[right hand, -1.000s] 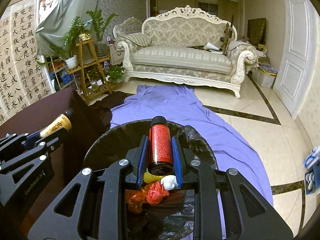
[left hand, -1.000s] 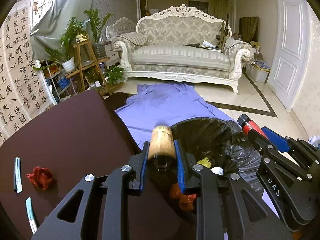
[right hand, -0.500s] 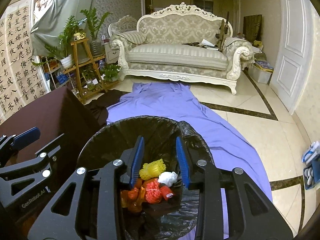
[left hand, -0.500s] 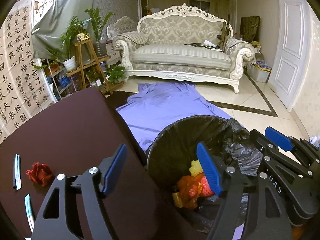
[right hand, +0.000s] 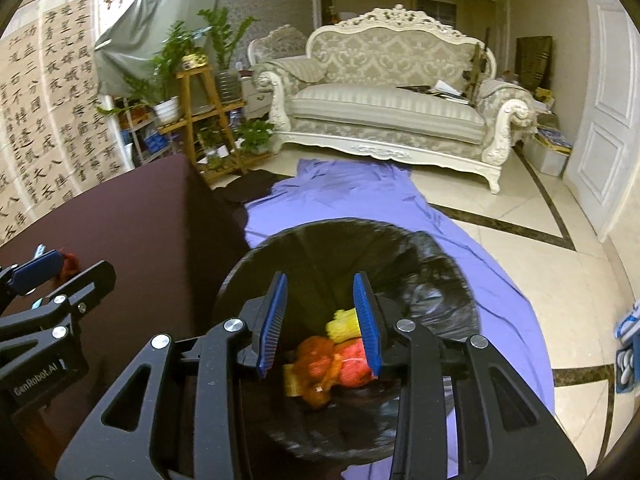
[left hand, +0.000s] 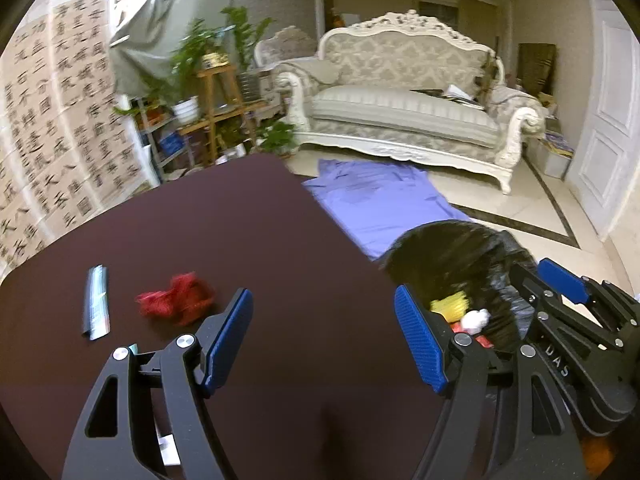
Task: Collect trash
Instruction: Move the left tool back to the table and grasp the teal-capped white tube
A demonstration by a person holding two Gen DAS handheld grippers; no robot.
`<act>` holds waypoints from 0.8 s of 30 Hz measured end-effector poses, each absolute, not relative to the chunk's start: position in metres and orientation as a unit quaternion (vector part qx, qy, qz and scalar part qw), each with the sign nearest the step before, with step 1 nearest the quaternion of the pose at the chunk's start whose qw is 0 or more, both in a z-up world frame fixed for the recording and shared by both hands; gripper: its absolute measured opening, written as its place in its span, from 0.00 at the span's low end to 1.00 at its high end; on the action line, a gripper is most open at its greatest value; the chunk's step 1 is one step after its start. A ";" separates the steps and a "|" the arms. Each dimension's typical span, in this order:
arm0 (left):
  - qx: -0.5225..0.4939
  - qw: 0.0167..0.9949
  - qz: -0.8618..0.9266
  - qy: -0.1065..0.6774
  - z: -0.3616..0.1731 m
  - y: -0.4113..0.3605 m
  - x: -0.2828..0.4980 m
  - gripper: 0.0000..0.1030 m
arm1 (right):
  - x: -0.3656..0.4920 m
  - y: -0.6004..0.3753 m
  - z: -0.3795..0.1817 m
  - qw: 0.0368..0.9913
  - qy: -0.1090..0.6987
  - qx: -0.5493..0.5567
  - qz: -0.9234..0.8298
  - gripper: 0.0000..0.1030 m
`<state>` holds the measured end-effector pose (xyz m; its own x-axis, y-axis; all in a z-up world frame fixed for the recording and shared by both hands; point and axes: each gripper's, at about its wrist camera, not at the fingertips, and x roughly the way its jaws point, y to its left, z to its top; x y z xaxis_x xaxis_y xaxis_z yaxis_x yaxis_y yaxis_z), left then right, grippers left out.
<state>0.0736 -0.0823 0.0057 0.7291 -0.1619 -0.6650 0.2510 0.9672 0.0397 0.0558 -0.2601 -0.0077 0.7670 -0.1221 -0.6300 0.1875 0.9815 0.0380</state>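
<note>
Right gripper [right hand: 320, 320] above the lined bin [right hand: 432, 276]

Its blue-padded fingers [right hand: 276, 316] stand apart with nothing between them, over the black bag's mouth; inside lie a yellow mesh wad [right hand: 342, 326] and orange-red mesh trash [right hand: 332, 364]. The bin sits on a purple cloth [right hand: 360, 196] on the floor, beside the dark worktop [right hand: 132, 220], where the left gripper [right hand: 44, 284] shows at the frame's left edge.

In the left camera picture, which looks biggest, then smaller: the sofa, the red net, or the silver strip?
1. Sofa
2. Red net
3. Silver strip, looking much like the net in size.
The sofa stands farthest away yet looks biggest.
</note>
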 end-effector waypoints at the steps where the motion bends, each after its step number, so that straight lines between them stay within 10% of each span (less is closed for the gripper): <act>1: 0.061 0.928 -0.103 0.353 0.006 -0.074 0.071 0.69 | 0.055 -0.254 -0.007 0.939 0.332 0.047 -0.076 0.33; 18: 0.020 0.913 0.009 0.407 -0.017 0.027 0.057 0.69 | 0.056 -0.158 -0.004 0.939 0.344 0.009 0.021 0.33; 24: 0.013 0.903 0.004 0.429 -0.027 0.035 0.057 0.51 | 0.056 -0.144 -0.006 0.937 0.348 0.003 0.035 0.33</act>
